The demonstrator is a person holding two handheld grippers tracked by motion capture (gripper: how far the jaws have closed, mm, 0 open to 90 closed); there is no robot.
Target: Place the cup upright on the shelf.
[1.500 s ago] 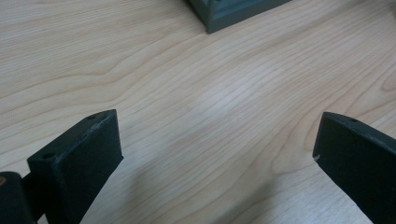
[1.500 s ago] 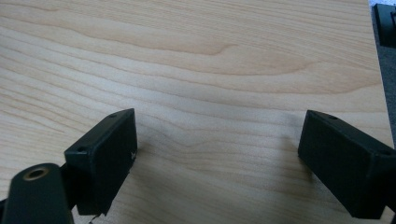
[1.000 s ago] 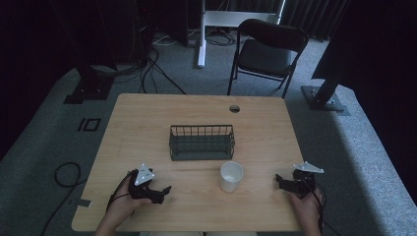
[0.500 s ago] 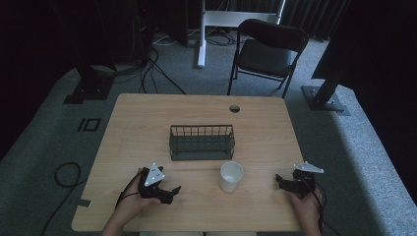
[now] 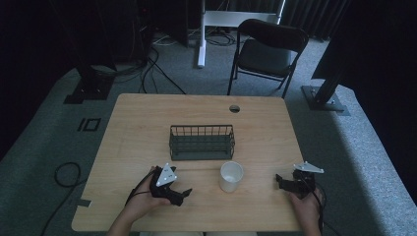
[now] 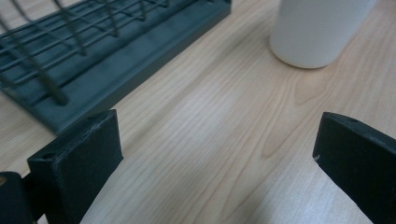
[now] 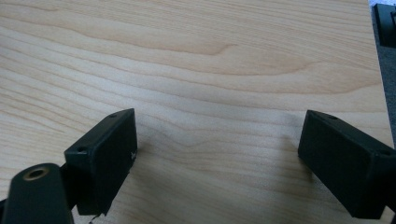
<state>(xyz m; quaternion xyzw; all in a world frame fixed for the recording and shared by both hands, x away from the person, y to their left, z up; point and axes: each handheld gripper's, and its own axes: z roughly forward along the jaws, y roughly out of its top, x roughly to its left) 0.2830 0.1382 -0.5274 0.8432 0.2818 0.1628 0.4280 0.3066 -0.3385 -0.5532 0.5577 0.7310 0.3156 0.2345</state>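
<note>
Left gripper (image 5: 183,192) now nearer the white cup (image 5: 231,176), right gripper (image 5: 281,181) unmoved, both fingers wide apart, empty.

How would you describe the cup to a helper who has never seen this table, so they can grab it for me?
Start at the wooden table and find the dark wire basket at its middle. Just in front of the basket's right end, toward the person, stands the cup, upright and apart from it. It is the one white, round thing there, lying between the two black grippers.
</note>
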